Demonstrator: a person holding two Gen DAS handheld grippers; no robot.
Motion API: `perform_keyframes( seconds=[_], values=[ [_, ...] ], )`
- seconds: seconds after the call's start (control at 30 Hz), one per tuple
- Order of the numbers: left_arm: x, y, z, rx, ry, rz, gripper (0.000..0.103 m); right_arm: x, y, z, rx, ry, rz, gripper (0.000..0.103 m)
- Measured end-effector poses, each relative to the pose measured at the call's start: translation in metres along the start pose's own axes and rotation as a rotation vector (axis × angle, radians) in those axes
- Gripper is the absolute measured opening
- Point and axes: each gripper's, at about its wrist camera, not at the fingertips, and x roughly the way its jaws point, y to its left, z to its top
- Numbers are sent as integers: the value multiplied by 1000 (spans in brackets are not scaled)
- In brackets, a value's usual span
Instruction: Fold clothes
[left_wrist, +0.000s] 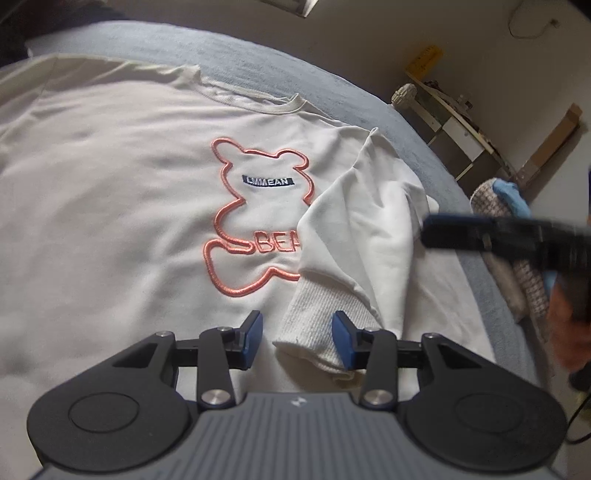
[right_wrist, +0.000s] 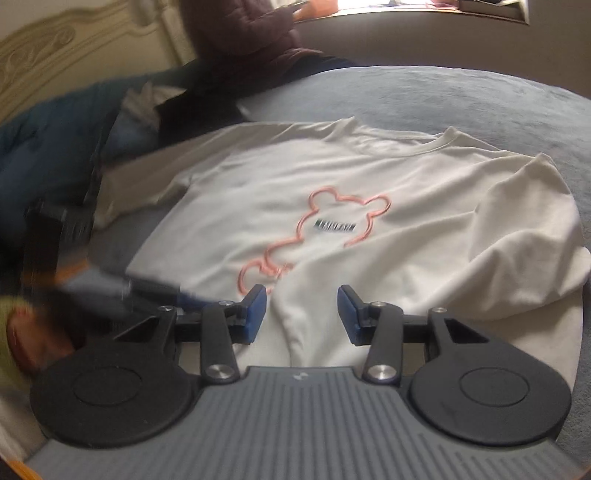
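In the left view, the sweatshirt is seen spread on the bed, one sleeve already folded across it. The left gripper is held apart astride the cuff, unclamped. In the right view, the right gripper is held apart, empty, above the sweatshirt; the other sleeve and body are left unfolded.

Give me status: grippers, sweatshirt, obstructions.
Left gripper open over the cuff. Right gripper open, empty. Sweatshirt flat, one sleeve folded in. No obstructions.
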Motion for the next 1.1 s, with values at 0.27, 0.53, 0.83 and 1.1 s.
perform_keyframes(
  seconds=[0.27,0.53,0.83,1.1],
  values=[
    [-27,-15,1,99,-160,54,3,43,-1,23,288,138,43,46],
    [-49,-28,9,227,-261,66,3,79,-11,35,567,297,77,49],
    [-54,-57,-9,386,-302,-19,10,79,-21,24,645,251,84,8],
    [-59,-37,-22,345,-321,-28,46,49,-43,11,720,104,139,7]
  ],
)
